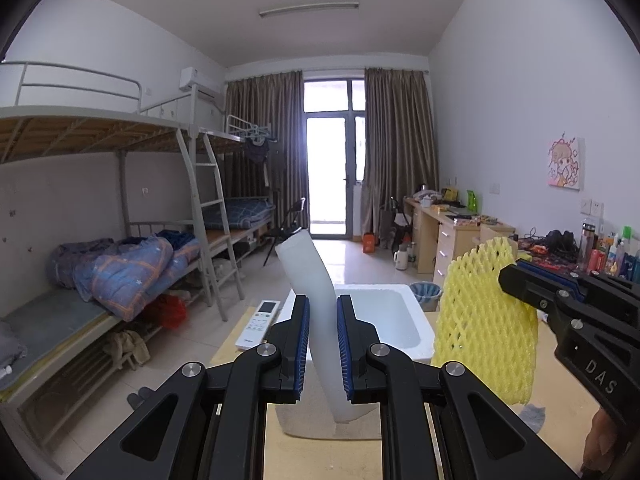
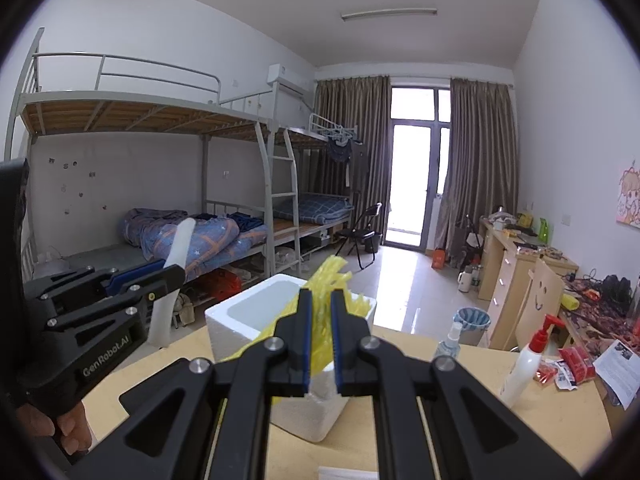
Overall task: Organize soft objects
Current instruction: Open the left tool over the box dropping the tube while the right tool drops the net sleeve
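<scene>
A white foam sheet (image 1: 310, 320), clamped between the left gripper's (image 1: 322, 346) fingers, stands upright over the foam box (image 1: 404, 320) on the table (image 2: 460, 412), while the right gripper (image 2: 320, 344), at its 3 o'clock, pinches a yellow foam net (image 1: 486, 320) above the same box. Both pieces look light and floppy; lowering each well inside the walls before letting go should stop them springing out. A remote (image 1: 258, 324) lies at the box's 9 o'clock.
</scene>
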`<state>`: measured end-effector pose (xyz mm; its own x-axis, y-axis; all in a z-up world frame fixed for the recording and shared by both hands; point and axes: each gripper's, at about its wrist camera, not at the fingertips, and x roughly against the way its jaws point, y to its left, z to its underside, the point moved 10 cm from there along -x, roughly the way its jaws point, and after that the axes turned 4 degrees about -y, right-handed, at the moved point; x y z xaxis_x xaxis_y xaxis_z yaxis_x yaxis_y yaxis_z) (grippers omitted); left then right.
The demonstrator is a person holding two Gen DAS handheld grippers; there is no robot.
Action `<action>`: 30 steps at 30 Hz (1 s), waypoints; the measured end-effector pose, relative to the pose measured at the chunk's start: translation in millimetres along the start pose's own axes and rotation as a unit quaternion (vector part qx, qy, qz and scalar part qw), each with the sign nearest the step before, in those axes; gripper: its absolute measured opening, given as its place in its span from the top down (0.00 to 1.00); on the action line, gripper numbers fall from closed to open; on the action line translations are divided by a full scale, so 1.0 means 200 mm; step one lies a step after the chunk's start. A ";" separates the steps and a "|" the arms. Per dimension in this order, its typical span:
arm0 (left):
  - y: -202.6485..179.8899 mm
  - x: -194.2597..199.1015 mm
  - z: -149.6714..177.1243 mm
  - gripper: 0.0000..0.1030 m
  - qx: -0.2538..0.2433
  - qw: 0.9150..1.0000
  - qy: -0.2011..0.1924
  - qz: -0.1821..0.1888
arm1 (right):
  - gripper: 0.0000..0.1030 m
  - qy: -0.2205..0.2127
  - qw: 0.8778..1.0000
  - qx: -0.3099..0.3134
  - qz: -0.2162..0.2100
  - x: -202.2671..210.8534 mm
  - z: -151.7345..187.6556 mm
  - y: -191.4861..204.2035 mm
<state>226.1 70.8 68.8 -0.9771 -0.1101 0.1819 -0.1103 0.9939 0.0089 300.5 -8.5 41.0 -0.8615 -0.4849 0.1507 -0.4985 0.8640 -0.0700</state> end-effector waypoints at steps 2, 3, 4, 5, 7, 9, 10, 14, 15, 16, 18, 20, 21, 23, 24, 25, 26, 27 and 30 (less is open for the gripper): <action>0.01 -0.03 -0.01 0.85 -0.002 1.000 0.002 -0.002 | 0.89 0.002 1.000 -0.005 0.000 -0.03 0.00 -0.02; 0.01 -0.05 -0.01 0.85 -0.003 1.000 0.001 -0.003 | 0.89 0.003 1.000 -0.006 0.000 -0.05 0.00 -0.03; 0.01 -0.07 -0.01 0.85 -0.004 1.000 0.002 -0.005 | 0.89 0.005 1.000 -0.007 0.001 -0.07 -0.01 -0.04; 0.02 -0.08 -0.01 0.85 -0.004 1.000 0.002 -0.005 | 0.89 0.006 1.000 -0.005 0.002 -0.08 -0.02 -0.04; 0.02 -0.10 -0.01 0.85 -0.004 1.000 0.002 -0.005 | 0.89 0.006 1.000 -0.001 0.007 -0.12 -0.03 -0.04; 0.03 -0.14 -0.02 0.85 -0.005 1.000 0.001 -0.005 | 0.89 0.004 1.000 0.003 0.009 -0.15 -0.04 -0.05; 0.03 -0.15 -0.03 0.85 -0.006 1.000 0.000 -0.005 | 0.89 0.003 1.000 0.003 0.010 -0.17 -0.04 -0.06; 0.03 -0.24 -0.04 0.85 -0.008 1.000 0.003 -0.004 | 0.89 0.001 1.000 0.002 0.012 -0.22 -0.06 -0.07; 0.04 -0.26 -0.04 0.85 -0.009 1.000 0.004 -0.005 | 0.89 0.002 1.000 0.003 0.011 -0.24 -0.06 -0.07; 0.04 -0.27 -0.04 0.85 -0.009 1.000 0.004 -0.004 | 0.89 0.003 1.000 0.004 0.011 -0.26 -0.06 -0.07; 0.05 -0.30 -0.04 0.85 -0.011 1.000 0.004 -0.003 | 0.89 0.006 1.000 0.005 0.012 -0.29 -0.05 -0.07; 0.06 -0.34 -0.03 0.85 -0.012 1.000 0.006 -0.003 | 0.89 0.009 1.000 0.005 0.011 -0.32 -0.04 -0.07; 0.06 -0.35 -0.03 0.85 -0.011 1.000 0.008 0.000 | 0.89 0.010 1.000 0.005 0.012 -0.33 -0.04 -0.07; 0.06 -0.38 -0.03 0.85 -0.012 1.000 0.010 0.004 | 0.89 0.014 1.000 0.003 0.012 -0.37 -0.03 -0.08; 0.06 -0.40 -0.02 0.85 -0.013 1.000 0.011 0.003 | 0.89 0.015 1.000 0.002 0.010 -0.38 -0.02 -0.08; 0.07 -0.41 -0.02 0.85 -0.014 1.000 0.011 0.003 | 0.89 0.016 1.000 0.001 0.010 -0.40 -0.03 -0.07; 0.07 -0.42 -0.02 0.85 -0.014 1.000 0.012 0.003 | 0.89 0.017 1.000 0.002 0.010 -0.41 -0.03 -0.07; 0.08 -0.43 -0.02 0.85 -0.013 1.000 0.013 0.002 | 0.89 0.018 1.000 0.003 0.010 -0.41 -0.03 -0.07; 0.10 -0.45 -0.01 0.85 -0.011 1.000 0.017 0.001 | 0.89 0.025 1.000 0.002 0.009 -0.44 -0.01 -0.06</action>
<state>311.4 100.3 54.7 -0.9703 -0.1090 0.2160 -0.1049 0.9940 0.0304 382.1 23.3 30.9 -0.8642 -0.4625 0.1979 -0.4841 0.8717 -0.0767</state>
